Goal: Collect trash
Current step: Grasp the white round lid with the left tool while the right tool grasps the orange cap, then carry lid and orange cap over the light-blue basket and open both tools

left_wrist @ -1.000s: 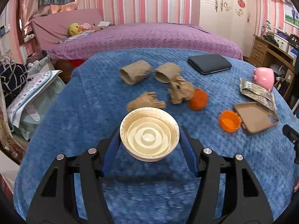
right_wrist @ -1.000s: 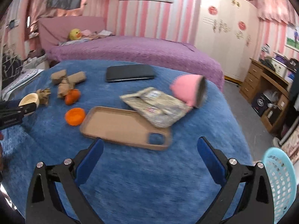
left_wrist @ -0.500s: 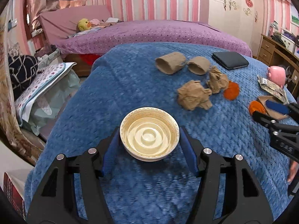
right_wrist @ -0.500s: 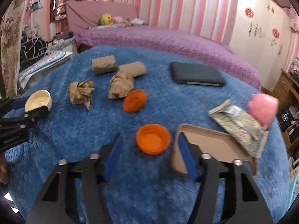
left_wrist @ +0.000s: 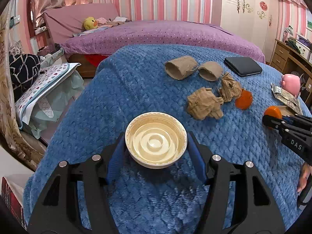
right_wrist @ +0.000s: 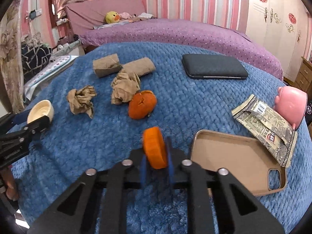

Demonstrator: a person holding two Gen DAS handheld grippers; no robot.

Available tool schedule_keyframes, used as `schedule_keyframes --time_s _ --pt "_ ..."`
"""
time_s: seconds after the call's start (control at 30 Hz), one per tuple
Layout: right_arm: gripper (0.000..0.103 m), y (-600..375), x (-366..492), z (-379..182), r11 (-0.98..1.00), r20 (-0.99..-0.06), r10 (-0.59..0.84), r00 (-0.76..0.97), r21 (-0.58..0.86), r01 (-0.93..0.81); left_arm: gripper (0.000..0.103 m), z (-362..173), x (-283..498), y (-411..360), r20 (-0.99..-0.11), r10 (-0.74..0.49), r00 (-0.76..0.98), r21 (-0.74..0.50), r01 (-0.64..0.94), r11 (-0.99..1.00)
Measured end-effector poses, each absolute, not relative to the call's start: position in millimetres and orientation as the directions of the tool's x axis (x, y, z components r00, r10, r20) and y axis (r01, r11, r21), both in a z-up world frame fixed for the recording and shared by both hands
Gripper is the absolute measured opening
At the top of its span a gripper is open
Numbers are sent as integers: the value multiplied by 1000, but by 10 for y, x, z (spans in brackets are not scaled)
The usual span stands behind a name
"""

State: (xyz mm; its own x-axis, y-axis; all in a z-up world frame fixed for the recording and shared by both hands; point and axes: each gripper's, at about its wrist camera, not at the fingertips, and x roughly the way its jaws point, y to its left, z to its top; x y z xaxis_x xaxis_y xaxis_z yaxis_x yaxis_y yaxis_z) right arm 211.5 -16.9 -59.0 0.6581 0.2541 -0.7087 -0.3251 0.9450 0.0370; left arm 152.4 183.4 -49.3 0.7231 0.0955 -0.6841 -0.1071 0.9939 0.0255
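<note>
The left tongs point(left_wrist: 156, 152) grip a cream ribbed lid point(left_wrist: 156, 140) across its width, one blue pad on each side of the rim, holding it open side up just above the blue quilted blanket point(left_wrist: 126, 89) that covers the surface. The right tongs point(right_wrist: 157, 165) are closing on an orange lid point(right_wrist: 155, 150) that stands on edge between their blue pads, which already press its two faces; the lid is blurred. Just to the right of it lies a tan phone case point(right_wrist: 234, 154), open side up, with a printed snack wrapper point(right_wrist: 267, 124) overlapping its far right corner and a pink piggy bank point(right_wrist: 290, 105) beside that. Farther back on the blanket sit an orange peel point(right_wrist: 142, 104), touching one of two crumpled brown paper balls point(right_wrist: 124, 87); the other ball point(right_wrist: 81, 100) lies apart to the left. Behind them are two cardboard tubes point(right_wrist: 106, 65), side by side, and a dark flat case point(right_wrist: 214, 69) to the right. A purple bed point(right_wrist: 175, 33) stands beyond.
</note>
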Motion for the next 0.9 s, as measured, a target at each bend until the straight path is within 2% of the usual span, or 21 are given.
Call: schedule_keyframes --time_s 0.37,0.67,0.9 --pt "12 -728 1777 -178 954 -630 218 745 -24 -300 61 -289 1579 1311 -654 57 755 0 -76 997" --pt "12 -1738 1418 76 984 -593 77 801 -83 -156 61 -155 1540 442 -617 -30 786 -8 32 999" --pt "12 -2493 1163 -38 994 -585 -29 810 -99 -35 61 -199 1480 -44 -608 -119 785 -88 83 993"
